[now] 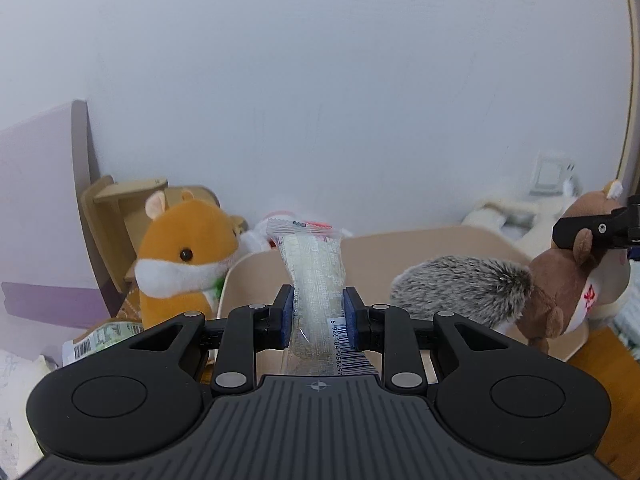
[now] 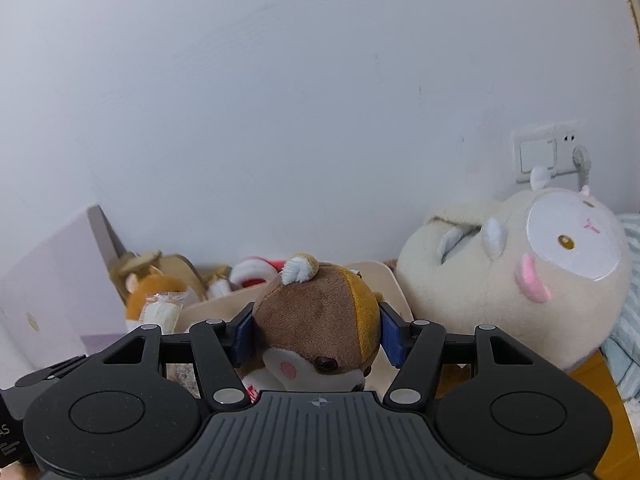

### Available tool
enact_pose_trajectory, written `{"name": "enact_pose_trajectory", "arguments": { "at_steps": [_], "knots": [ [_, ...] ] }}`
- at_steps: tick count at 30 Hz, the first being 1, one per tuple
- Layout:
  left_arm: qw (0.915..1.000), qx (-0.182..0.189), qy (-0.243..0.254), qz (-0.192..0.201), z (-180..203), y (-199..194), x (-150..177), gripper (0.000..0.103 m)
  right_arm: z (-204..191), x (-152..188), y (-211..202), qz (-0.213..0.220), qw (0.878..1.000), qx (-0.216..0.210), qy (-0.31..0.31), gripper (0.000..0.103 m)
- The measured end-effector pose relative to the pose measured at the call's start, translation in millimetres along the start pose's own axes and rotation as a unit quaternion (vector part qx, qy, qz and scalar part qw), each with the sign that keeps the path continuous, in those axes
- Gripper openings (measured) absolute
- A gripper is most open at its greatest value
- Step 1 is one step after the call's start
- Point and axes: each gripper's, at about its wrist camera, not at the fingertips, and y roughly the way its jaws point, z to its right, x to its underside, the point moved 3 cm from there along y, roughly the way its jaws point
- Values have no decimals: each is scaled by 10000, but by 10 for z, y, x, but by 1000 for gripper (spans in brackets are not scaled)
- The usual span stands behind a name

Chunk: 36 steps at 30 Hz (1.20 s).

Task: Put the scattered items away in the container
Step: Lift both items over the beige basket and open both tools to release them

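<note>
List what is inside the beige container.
A grey spiky plush lies in the beige container; its floor beneath is hidden by the left tongs and their snack packet.

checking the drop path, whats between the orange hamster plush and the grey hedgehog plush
In the left wrist view, the beige container and the held snack packet lie between the orange hamster plush and the grey hedgehog plush.

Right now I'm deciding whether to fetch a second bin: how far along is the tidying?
Done: nothing clearly; the beige container's inside is hidden. In hand: the left tool grips a clear snack packet, the right tool grips a brown squirrel plush, both near the container. Left: the orange hamster plush and a barcoded green packet outside it, possibly more.
</note>
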Motion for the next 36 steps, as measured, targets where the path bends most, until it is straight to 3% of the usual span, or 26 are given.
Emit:
{"name": "enact_pose_trajectory", "arguments": {
  "at_steps": [6,16,17,18,19,21,23,30,36],
  "knots": [
    [9994,-176,62,-294,-41,232,121,26,63,78,303,-220,9995,221,-84,59],
    [9986,-301,97,-425,-103,338,172,28,109,111,407,-329,9986,391,-147,60],
    [9985,-339,75,-425,-108,341,177,30,109,113,418,-361,9984,389,-168,61],
    [9985,-357,61,-399,-114,337,179,39,110,117,437,-416,9982,383,-206,61],
    [9987,-362,46,-362,-117,322,177,55,114,121,453,-475,9978,397,-222,66],
    [9992,-355,23,-193,-130,261,163,76,132,119,438,-467,9978,441,-173,77],
    [9993,-363,33,-55,-132,187,145,79,134,102,368,-333,9984,437,-163,87],
    [9996,-289,57,-50,-110,9,145,80,102,81,130,-171,9985,450,-261,89],
    [9994,-238,243,54,-28,-297,259,81,22,220,-108,-106,9963,602,-608,97]
  ]
}}
